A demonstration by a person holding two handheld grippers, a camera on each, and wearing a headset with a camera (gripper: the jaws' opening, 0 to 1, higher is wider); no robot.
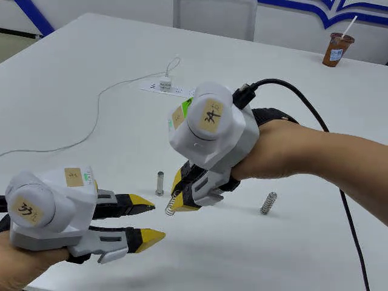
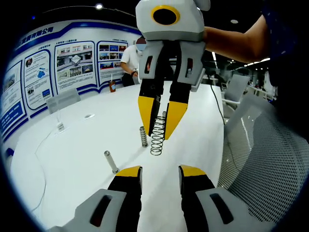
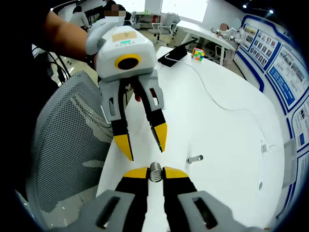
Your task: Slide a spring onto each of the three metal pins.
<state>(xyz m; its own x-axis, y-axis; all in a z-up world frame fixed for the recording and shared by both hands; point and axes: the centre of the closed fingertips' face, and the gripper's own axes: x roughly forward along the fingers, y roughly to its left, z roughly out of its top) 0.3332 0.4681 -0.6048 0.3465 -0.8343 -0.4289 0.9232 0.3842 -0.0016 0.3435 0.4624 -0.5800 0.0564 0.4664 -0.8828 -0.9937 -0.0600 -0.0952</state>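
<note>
Spring [image 3: 155,169] sat pinched between the right gripper's [image 3: 155,174] nearly closed tips, near an upright pin [image 1: 160,182] on the white table [image 1: 73,91]; the left gripper [image 1: 156,220] gaped, holding nothing; another spring [image 1: 268,202] lay well apart.

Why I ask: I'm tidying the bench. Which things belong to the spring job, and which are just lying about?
Job: held spring, in the right claw; second spring; pin; left claw, open.
Lying about: power strip with its cable; cup with a straw.
</note>
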